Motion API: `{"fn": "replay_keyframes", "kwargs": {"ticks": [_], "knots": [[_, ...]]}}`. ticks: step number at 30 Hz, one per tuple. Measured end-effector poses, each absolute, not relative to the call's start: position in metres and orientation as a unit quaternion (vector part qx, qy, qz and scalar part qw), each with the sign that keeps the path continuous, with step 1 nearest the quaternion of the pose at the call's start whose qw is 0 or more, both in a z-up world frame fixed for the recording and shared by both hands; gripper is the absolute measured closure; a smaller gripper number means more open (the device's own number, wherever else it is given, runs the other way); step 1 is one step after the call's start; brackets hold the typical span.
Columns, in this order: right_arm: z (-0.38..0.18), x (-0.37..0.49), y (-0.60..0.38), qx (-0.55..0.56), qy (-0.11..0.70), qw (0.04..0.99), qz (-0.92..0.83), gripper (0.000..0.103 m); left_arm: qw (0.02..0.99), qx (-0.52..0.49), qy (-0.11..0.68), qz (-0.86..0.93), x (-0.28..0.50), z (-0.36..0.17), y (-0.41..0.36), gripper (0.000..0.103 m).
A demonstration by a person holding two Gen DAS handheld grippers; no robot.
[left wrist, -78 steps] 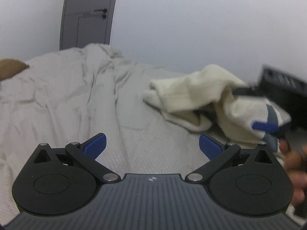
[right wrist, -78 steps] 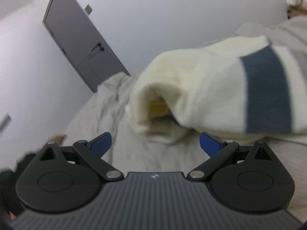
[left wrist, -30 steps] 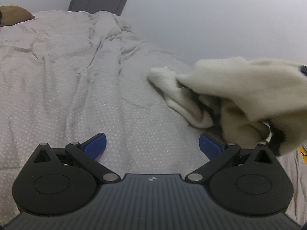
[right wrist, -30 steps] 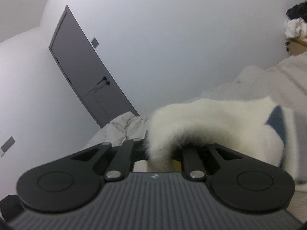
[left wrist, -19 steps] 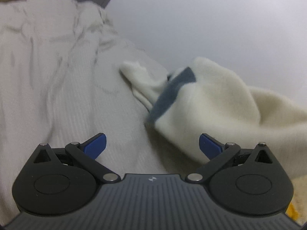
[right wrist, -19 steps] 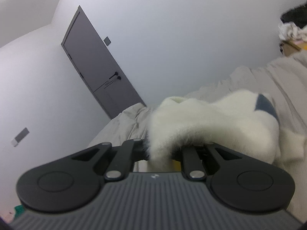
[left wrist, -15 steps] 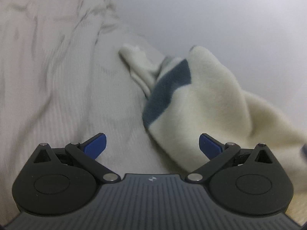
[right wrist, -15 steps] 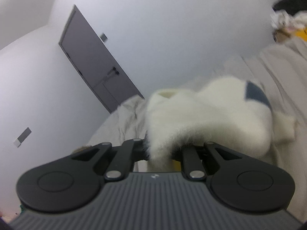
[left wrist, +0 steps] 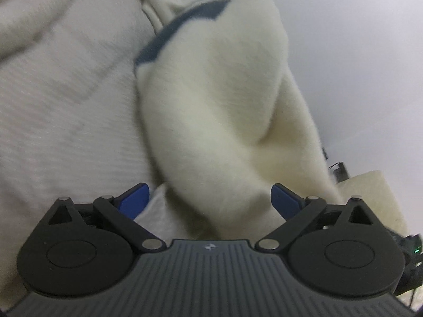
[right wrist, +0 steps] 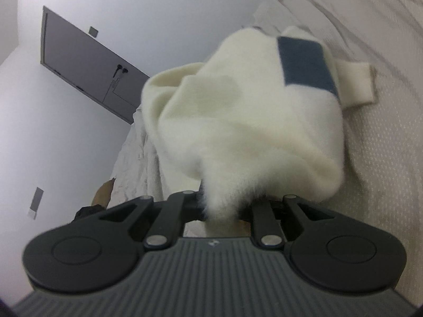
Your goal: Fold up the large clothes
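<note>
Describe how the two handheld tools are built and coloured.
The left tool and the right tool match: a ribbed dark-grey body bearing a small white logo, two round black discs, and black linkage arms with silver pivot pins. The left tool's fingertips are blue.

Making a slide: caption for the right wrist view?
Right hand-held gripper, jaws opening, with cream sweater between them above the bed.

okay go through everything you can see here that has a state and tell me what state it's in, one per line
cream sweater: bunched up, lifted off the bed at one end, not yet folded
right gripper: pinching a tuft of the sweater, its jaws just starting to open
left gripper: open, sweater fabric between its fingers, pads not pressing it
bed cover: wrinkled
grey door: closed
</note>
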State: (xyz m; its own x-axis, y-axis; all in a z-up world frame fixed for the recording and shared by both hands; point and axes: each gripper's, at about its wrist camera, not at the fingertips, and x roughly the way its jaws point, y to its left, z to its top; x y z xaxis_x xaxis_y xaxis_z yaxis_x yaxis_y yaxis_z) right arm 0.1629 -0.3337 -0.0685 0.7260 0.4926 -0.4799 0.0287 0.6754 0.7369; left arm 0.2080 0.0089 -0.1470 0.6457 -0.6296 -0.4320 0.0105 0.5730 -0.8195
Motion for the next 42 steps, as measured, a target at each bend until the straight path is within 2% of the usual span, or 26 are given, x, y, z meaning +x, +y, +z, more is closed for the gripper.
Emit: {"fn": "replay_keyframes", "kwargs": {"ticks": [7, 9, 11, 12, 14, 16, 22, 31, 35, 42], "knots": [[-0.101, 0.187, -0.353, 0.459, 0.359, 0.803, 0.127, 0.085, 0.817, -0.404, 0.356, -0.207, 0.23, -0.165, -0.015, 0.004], [-0.105, 0.195, -0.361, 0.474, 0.361, 0.794, 0.121, 0.085, 0.826, -0.395, 0.343, -0.209, 0.233, -0.163, -0.018, 0.016], [-0.108, 0.197, -0.363, 0.482, 0.362, 0.789, 0.119, 0.085, 0.826, -0.401, 0.339, -0.205, 0.237, -0.163, -0.016, 0.038], [-0.11, 0.2, -0.364, 0.484, 0.361, 0.788, 0.12, 0.085, 0.826, -0.404, 0.336, -0.205, 0.242, -0.163, -0.014, 0.043], [-0.113, 0.203, -0.366, 0.488, 0.359, 0.787, 0.119, 0.085, 0.829, -0.41, 0.323, -0.202, 0.245, -0.16, -0.007, 0.064], [-0.114, 0.203, -0.366, 0.494, 0.355, 0.784, 0.123, 0.085, 0.828, -0.422, 0.309, -0.202, 0.25, -0.153, 0.003, 0.072], [-0.113, 0.193, -0.356, 0.501, 0.33, 0.785, 0.153, 0.085, 0.849, -0.405, 0.274, -0.2, 0.244, -0.117, 0.016, 0.079], [-0.069, 0.139, -0.312, 0.395, 0.278, 0.847, 0.223, 0.086, 0.854, -0.429, 0.212, -0.206, 0.189, -0.063, 0.056, 0.086], [-0.06, 0.114, -0.306, 0.39, 0.291, 0.842, 0.233, 0.086, 0.863, -0.412, 0.193, -0.219, 0.144, -0.037, 0.062, 0.086], [-0.06, 0.072, -0.3, 0.42, 0.334, 0.812, 0.231, 0.082, 0.875, -0.385, 0.216, -0.201, 0.075, -0.031, 0.075, 0.087]]}}
